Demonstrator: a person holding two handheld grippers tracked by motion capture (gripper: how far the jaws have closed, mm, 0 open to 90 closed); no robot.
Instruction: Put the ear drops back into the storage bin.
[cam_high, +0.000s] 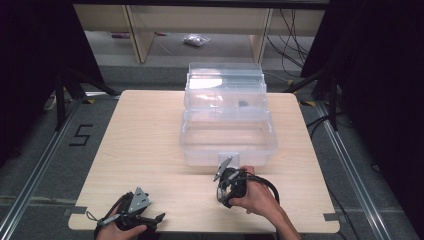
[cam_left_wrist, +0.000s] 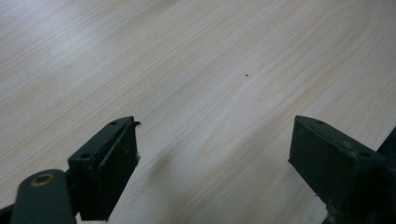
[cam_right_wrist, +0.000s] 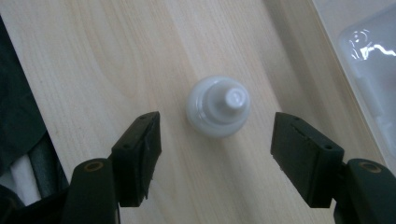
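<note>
The left tool (cam_high: 150, 218) rests low at the near edge of the bench (cam_high: 145, 145), jaws spread over bare wood. The right tool (cam_right_wrist: 215, 140) hangs above a small white bottle (cam_right_wrist: 218, 106) standing before the clear plastic box (cam_high: 227, 132); its jaws are apart, clear of the bottle.

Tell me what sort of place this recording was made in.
Probably a lab or recording room, not a home: a bare wooden table stands between black curtains, with metal floor rails, loose cables and a taped number on the floor.
</note>
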